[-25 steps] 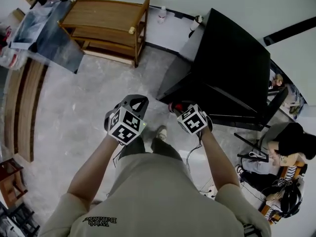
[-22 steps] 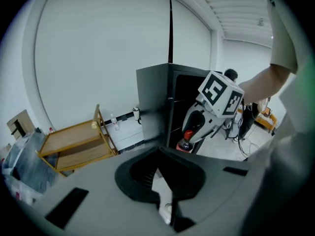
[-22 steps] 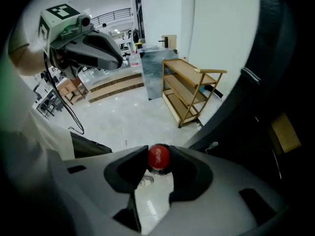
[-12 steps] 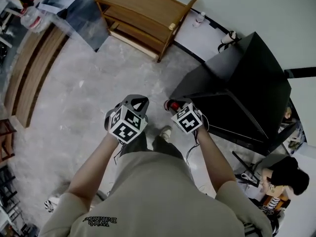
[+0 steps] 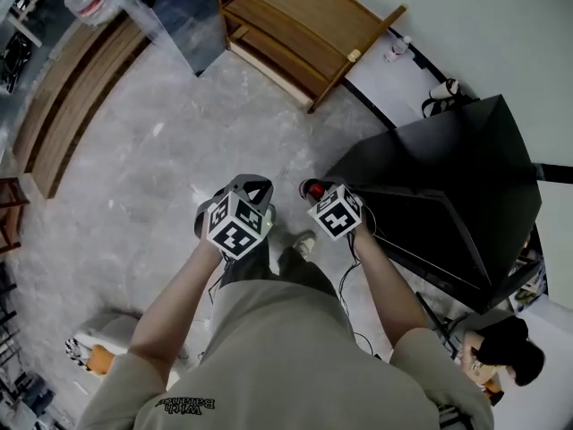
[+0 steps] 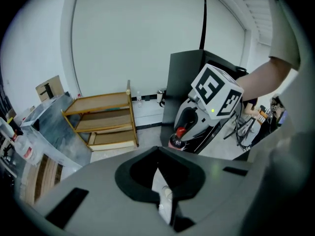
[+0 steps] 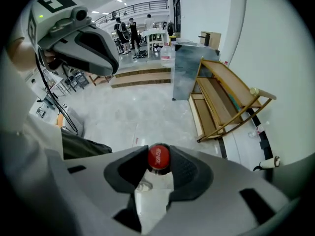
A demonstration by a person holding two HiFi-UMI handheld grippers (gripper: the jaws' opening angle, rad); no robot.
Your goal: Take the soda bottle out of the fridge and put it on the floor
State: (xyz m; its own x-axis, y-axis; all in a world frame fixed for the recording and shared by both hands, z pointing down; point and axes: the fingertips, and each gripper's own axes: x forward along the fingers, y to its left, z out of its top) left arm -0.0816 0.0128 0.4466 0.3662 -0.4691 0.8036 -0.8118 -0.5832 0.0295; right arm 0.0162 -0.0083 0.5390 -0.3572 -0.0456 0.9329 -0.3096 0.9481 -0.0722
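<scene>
The soda bottle hangs by its neck in my right gripper [image 7: 158, 162], whose jaws are shut on it just under the red cap [image 7: 158, 157]. In the head view the red cap [image 5: 315, 189] shows ahead of the right gripper [image 5: 315, 195], beside the front corner of the black fridge [image 5: 448, 177]. The left gripper view shows the dark bottle [image 6: 177, 139] under that gripper, in front of the fridge [image 6: 184, 77]. My left gripper [image 5: 254, 188] is level with it on the left, above the floor. Its jaws [image 6: 158, 151] meet with nothing between them.
A wooden shelf unit [image 5: 304, 25] stands by the wall beyond the grippers. Low wooden steps [image 5: 72, 106] run along the left. A person [image 5: 501, 356] sits at the lower right behind the fridge. Cables [image 5: 358, 339] trail on the grey floor [image 5: 152, 204].
The head view has swung, so the shelf unit and fridge sit further right in the picture. Both grippers keep their places before the body, the bottle still held.
</scene>
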